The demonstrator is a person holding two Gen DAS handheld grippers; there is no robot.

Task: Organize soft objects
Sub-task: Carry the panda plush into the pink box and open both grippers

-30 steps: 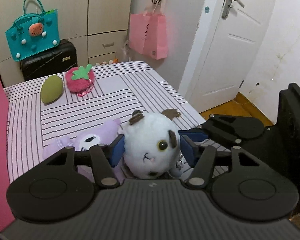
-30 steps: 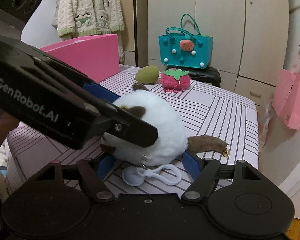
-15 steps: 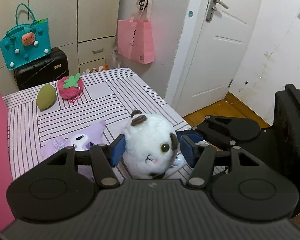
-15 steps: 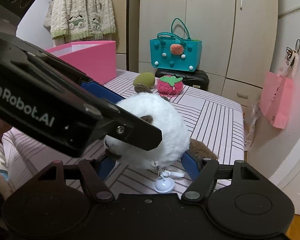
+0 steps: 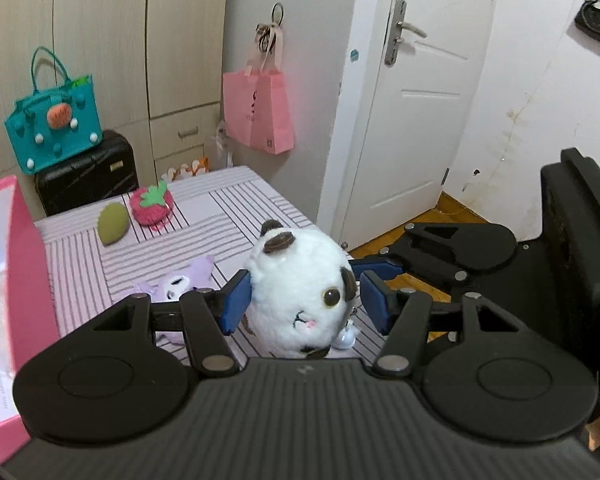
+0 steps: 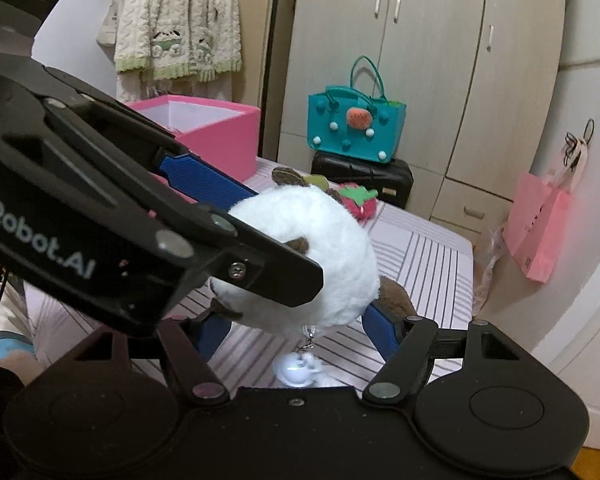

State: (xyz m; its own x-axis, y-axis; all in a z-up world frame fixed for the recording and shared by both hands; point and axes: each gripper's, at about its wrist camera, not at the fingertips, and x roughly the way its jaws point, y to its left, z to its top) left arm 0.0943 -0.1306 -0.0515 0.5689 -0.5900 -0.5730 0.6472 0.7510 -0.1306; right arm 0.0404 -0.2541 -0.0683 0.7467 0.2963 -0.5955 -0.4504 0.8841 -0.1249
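Both grippers have lifted the white plush ball [image 5: 300, 300] up off the striped bed [image 5: 236, 204] since a second ago, so more of the room shows behind it and its little white bell [image 6: 296, 368] now hangs free under it

From the left gripper [image 5: 300, 300] camera, the jaws stand about half open with the toy between them. One blue pad presses the fur at 9 o'clock. The pad at 3 o'clock looks a tiny bit apart from the fur, so I cannot tell how firm that side is. The right gripper [image 6: 296, 328] has its jaws a bit wider, around the lower back of the toy, with the left gripper crossing in front at 10 o'clock

The toy looks light, round and very squishy. It will not break, but fluffy fur can slip and the ball can roll out. Holding the fat middle from two sides, like now, seems best, not the brown tail [image 6: 394, 294] or the bell

A purple plush [image 5: 180, 280], a green toy [image 5: 113, 224] and a strawberry plush [image 5: 153, 207] lie on the bed. The open pink box [image 6: 208, 128] at 10 o'clock may be where it goes
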